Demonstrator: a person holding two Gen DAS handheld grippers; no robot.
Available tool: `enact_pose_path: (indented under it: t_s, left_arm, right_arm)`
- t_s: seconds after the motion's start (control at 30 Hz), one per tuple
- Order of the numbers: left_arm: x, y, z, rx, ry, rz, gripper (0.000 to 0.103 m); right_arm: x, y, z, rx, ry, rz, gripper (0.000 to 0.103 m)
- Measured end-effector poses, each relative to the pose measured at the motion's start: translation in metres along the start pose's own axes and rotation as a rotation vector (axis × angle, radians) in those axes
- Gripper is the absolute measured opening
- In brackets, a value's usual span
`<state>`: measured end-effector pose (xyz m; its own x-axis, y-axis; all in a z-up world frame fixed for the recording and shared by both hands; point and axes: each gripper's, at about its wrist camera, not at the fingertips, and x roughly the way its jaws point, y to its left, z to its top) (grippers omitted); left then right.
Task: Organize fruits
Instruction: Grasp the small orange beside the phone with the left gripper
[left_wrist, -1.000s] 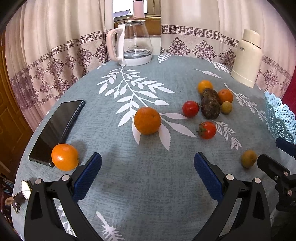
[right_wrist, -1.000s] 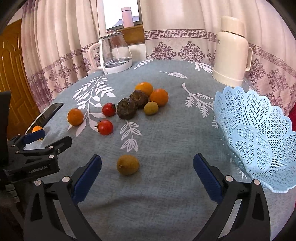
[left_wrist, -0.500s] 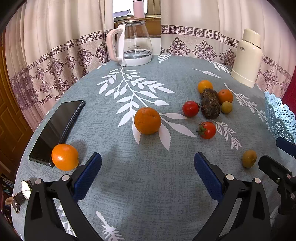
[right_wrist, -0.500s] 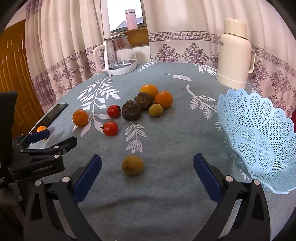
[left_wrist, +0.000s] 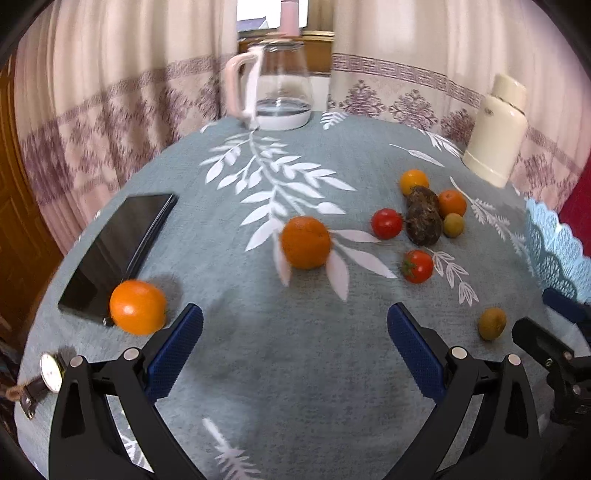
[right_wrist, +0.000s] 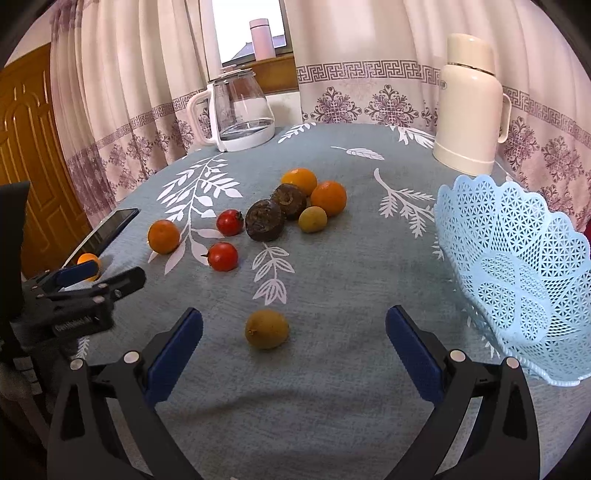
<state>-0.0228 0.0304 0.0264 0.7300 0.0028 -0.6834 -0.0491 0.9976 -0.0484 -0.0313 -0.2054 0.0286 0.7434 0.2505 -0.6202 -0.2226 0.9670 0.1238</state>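
Hovering right gripper (right_wrist: 294, 343) jaws wide, kiwi (right_wrist: 266, 329) between, basket (right_wrist: 517, 273) beside.

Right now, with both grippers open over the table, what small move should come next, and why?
Probably ease the right gripper forward around the brown fruit. It lies alone between the open jaws, nearest of all the fruit, and the basket sits empty just to the right.

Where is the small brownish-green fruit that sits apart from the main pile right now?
In the right wrist view, the brownish-green fruit lies alone on the tablecloth, just ahead of the open right gripper, left of the blue basket.
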Motion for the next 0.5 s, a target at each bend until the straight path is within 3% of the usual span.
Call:
enact_pose_path:
  t_s: [0.13, 0.3, 0.43, 0.5]
  left_arm:
    - [-0.007, 0.024, -0.003, -0.06, 0.004, 0.036, 0.101]
    - [-0.023, 0.044, -0.002, -0.075, -0.046, 0.12, 0.101]
    - [-0.021, 0.059, 0.002, -0.081, -0.042, 0.176, 0.1]
    - [-0.017, 0.066, 0.003, -0.085, -0.031, 0.195, 0.089]
  right_arm:
    - [0.001, 0.0, 0.0, 0.001, 0.003, 0.008, 0.098]
    - [0.001, 0.0, 0.0, 0.002, 0.005, 0.011, 0.098]
    - [0.0, -0.001, 0.0, 0.006, -0.001, 0.015, 0.098]
    - [0.0, -0.002, 0.0, 0.008, -0.004, 0.019, 0.098]
